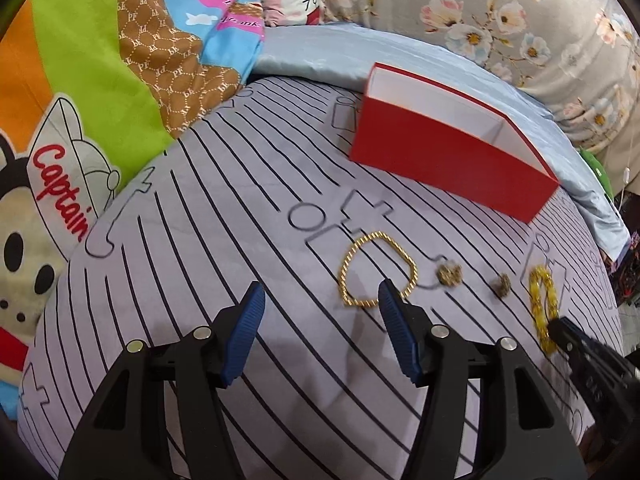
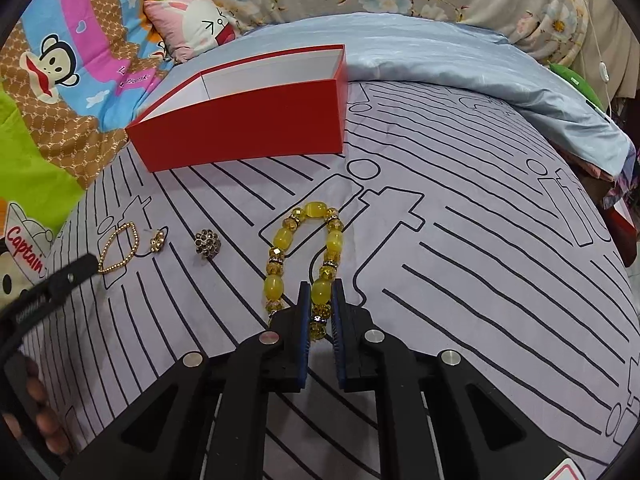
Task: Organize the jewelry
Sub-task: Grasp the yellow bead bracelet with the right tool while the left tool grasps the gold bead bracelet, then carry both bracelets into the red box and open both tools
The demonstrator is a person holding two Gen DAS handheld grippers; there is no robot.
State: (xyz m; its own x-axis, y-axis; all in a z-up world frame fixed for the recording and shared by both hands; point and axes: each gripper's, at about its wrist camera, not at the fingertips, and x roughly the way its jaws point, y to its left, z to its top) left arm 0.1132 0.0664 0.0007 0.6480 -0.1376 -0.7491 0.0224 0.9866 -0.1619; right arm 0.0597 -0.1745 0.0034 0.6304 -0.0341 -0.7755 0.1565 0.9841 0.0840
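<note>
An open red box (image 1: 448,152) (image 2: 248,128) with a white inside lies on the striped grey bedsheet (image 1: 240,200). In front of it lie a gold teardrop hoop (image 1: 378,234) (image 2: 116,267), a small gold flower piece (image 1: 450,274) (image 2: 157,241), a round dark studded piece (image 1: 501,283) (image 2: 206,243) and a yellow bead bracelet (image 1: 542,304) (image 2: 284,236). My left gripper (image 1: 320,286) is open and holds nothing; its right fingertip sits at the hoop's lower edge. My right gripper (image 2: 321,284) is shut on the near end of the bracelet, a yellow bead pinched between its pads.
A cartoon quilt (image 1: 80,80) (image 2: 60,80) is heaped on the left, with a pink cushion (image 2: 192,24) behind it. A light blue blanket (image 1: 320,52) (image 2: 440,52) and floral fabric (image 1: 520,20) lie behind the box. A hand (image 2: 40,400) shows at the lower left.
</note>
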